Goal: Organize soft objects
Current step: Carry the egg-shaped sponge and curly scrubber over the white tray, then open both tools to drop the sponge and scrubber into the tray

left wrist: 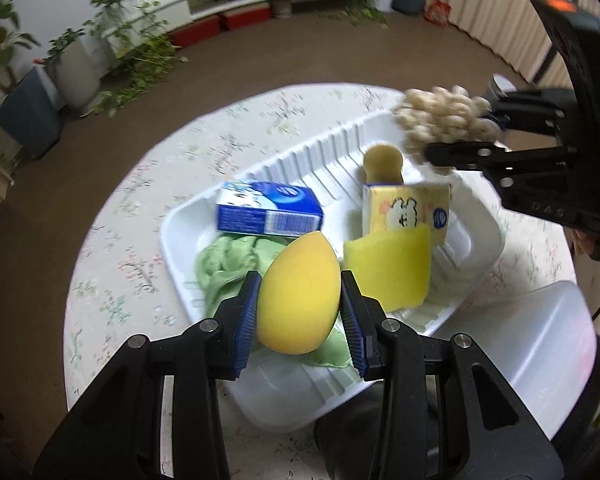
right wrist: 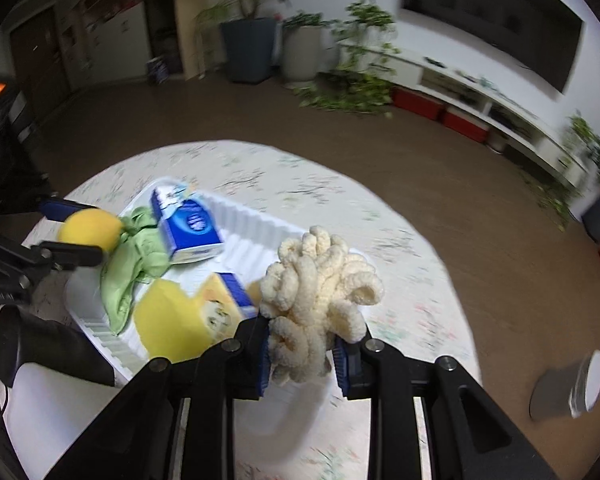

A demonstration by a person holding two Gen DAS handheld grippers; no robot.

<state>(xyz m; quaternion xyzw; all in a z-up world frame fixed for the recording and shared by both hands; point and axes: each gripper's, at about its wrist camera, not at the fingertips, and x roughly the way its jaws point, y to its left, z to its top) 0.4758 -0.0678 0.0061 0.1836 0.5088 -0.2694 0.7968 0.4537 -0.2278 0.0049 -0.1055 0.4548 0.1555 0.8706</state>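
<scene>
Your left tool (left wrist: 300,304) is clamped on the yellow egg-shaped sponge (left wrist: 300,292), holding it over the near end of the white tray (left wrist: 284,160) on the round table (left wrist: 148,184). Your right tool (right wrist: 302,356) grips the cream chenille cloth (right wrist: 316,280) above the tray's far end. In the tray lie a green cloth (left wrist: 224,260), a blue box (left wrist: 268,210), a yellow box (left wrist: 406,204) and a flat yellow sponge (left wrist: 388,268).

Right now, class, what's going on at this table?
A person is sorting soft things with two handheld grippers. The left gripper is shut on a yellow egg sponge above the white tray. The right gripper holds a cream chenille bundle over the tray's other end. Two cartons, a green cloth and a flat sponge lie in the tray.
</scene>
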